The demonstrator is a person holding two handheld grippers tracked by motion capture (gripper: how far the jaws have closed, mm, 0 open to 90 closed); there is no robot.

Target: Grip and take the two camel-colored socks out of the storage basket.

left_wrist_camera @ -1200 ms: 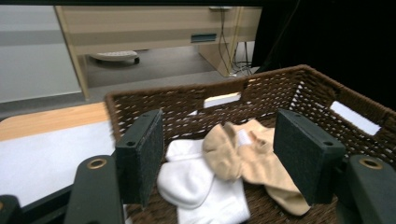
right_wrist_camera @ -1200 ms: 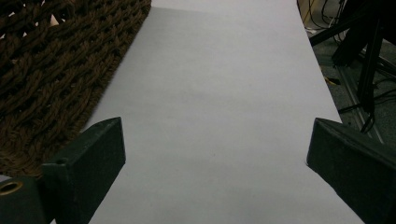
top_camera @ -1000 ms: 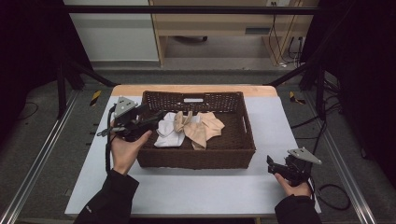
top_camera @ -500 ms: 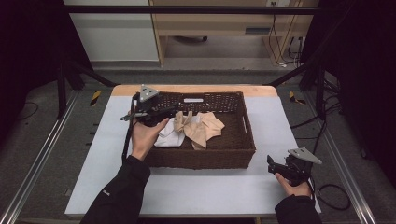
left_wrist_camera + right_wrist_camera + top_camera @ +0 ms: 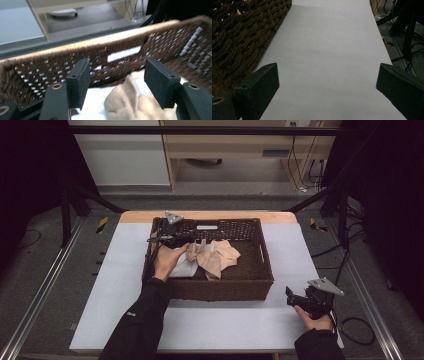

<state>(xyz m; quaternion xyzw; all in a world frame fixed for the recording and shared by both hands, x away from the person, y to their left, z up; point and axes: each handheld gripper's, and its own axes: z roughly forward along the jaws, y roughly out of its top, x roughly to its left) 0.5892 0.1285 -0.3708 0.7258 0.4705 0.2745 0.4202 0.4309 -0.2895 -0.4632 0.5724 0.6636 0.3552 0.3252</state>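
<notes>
Left gripper [image 5: 184,239] is inside the basket [image 5: 266,270], over its left half near the far wall — fingers [image 5: 79,82] spread, and they have just been closing a little. In the left gripper view the beige cloth [image 5: 135,102] sits low between the pads; they look clear of it, though blur makes contact hard to judge. A white cloth [image 5: 96,105] lies under and beside the beige one, on the basket floor toward the left wall. Seen from above, the beige cloth spreads across the basket middle. The basket stands mid-tabletop [image 5: 120,270], toward the far edge. Right gripper [image 5: 295,299] rests near the tabletop's near right corner, just past the basket's near right corner — fingers [image 5: 260,85] spread wide over bare tabletop, holding nothing.
</notes>
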